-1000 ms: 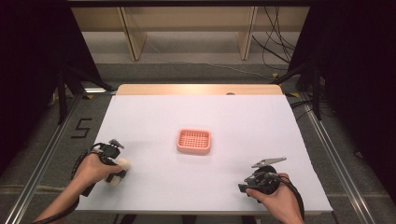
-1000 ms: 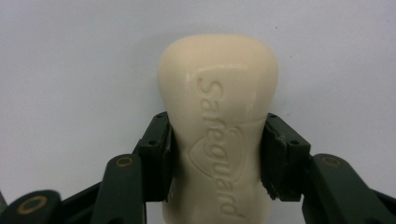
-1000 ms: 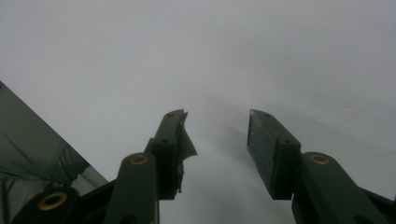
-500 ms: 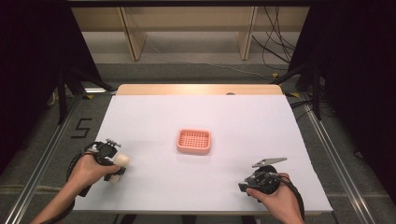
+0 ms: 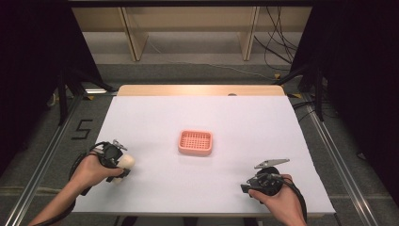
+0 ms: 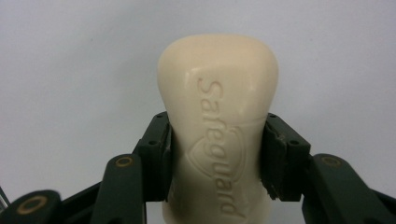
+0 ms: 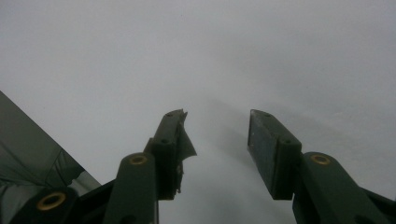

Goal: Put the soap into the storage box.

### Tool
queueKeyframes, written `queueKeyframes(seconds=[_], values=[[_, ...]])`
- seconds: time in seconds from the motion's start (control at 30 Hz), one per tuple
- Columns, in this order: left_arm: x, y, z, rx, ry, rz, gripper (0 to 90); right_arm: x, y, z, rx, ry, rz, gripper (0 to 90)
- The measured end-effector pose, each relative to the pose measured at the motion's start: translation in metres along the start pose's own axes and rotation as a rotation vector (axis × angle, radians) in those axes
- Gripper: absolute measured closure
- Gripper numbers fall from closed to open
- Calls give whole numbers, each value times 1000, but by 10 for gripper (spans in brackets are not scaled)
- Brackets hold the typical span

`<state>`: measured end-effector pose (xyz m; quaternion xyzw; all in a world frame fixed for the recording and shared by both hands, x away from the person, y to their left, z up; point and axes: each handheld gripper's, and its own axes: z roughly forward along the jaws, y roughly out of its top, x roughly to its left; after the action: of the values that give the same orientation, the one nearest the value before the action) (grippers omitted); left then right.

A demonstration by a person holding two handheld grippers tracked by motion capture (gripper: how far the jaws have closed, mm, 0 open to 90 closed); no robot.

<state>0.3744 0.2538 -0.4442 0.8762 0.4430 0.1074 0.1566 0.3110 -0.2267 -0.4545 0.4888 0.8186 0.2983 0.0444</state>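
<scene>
The left gripper (image 6: 215, 154) has its fingers squeezed on a cream soap bar (image 6: 218, 116) near the bench's (image 5: 263, 127) left edge. The right gripper's (image 7: 217, 140) fingers are apart, holding nothing. A pink basket (image 5: 195, 142) sits mid-bench.

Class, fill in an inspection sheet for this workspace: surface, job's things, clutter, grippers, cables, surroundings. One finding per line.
Surface: white table, wooden strip along its far edge.
Job's things: cream soap bar embossed "Safeguard", held at the table's near left; pink slotted soap dish at the table's middle, nothing in it.
Clutter: nothing seen.
Grippers: left gripper shut on the soap bar, jaws pressing both its sides; right gripper open, nothing between its jaws, over the table's near right.
Cables: black cable loops at each wrist; more cables on the floor beyond the table.
Surroundings: wooden frame legs behind, black curtains either side, a "5" marked on the floor left.
</scene>
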Motion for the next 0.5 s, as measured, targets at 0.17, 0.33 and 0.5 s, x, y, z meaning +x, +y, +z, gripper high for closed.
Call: queueKeyframes(seconds=[0.17,0.33,0.5], values=[[-2,7,-2,1,4,69,494,-1,0,0,-5,-5,-10,567],[-5,14,-4,5,0,115,494,-1,0,-1,-10,-8,-1,567],[-8,20,-3,7,-3,170,494,-3,3,-1,-6,-14,-4,566]])
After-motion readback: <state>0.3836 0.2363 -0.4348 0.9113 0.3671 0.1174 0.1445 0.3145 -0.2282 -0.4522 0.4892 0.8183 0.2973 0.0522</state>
